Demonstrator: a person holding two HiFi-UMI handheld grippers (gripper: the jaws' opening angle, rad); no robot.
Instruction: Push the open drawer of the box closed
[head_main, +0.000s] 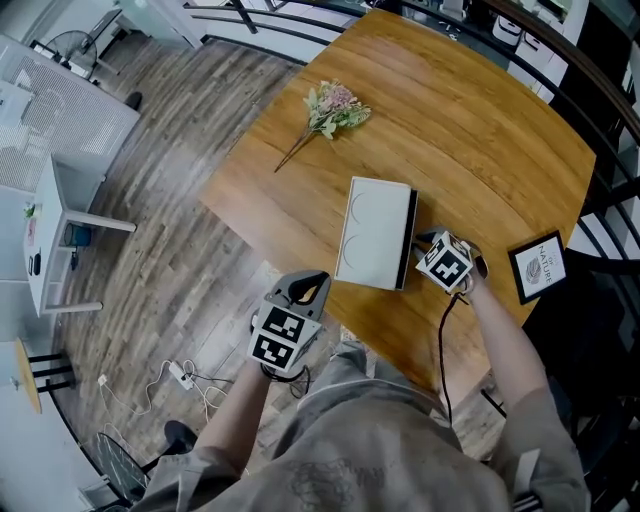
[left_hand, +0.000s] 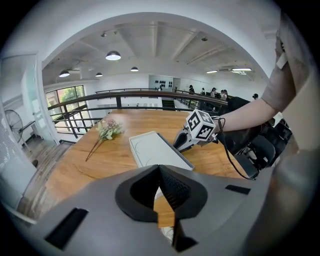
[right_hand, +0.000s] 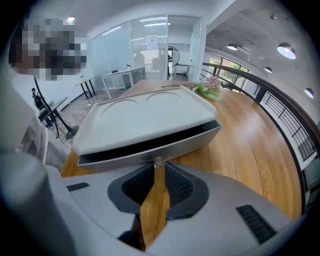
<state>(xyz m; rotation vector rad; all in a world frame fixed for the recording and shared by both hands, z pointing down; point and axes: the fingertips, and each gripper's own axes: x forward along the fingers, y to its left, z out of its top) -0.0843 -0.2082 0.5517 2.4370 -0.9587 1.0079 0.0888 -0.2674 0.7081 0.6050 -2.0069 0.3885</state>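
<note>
A flat white box (head_main: 375, 232) lies on the round wooden table (head_main: 470, 130). Its drawer (right_hand: 165, 146) stands out a little on the side facing my right gripper, with a dark slit under the lid. My right gripper (head_main: 425, 243) is at the drawer front, its jaws closed onto the small knob (right_hand: 158, 162). The left gripper view shows the box (left_hand: 155, 150) with the right gripper (left_hand: 181, 142) against its near right side. My left gripper (head_main: 303, 290) hovers at the table's near edge, left of the box, shut and holding nothing.
A sprig of dried flowers (head_main: 332, 110) lies beyond the box toward the table's far left. A small framed card (head_main: 540, 268) stands right of my right gripper. A black railing (head_main: 600, 90) runs behind the table. Wood floor lies to the left.
</note>
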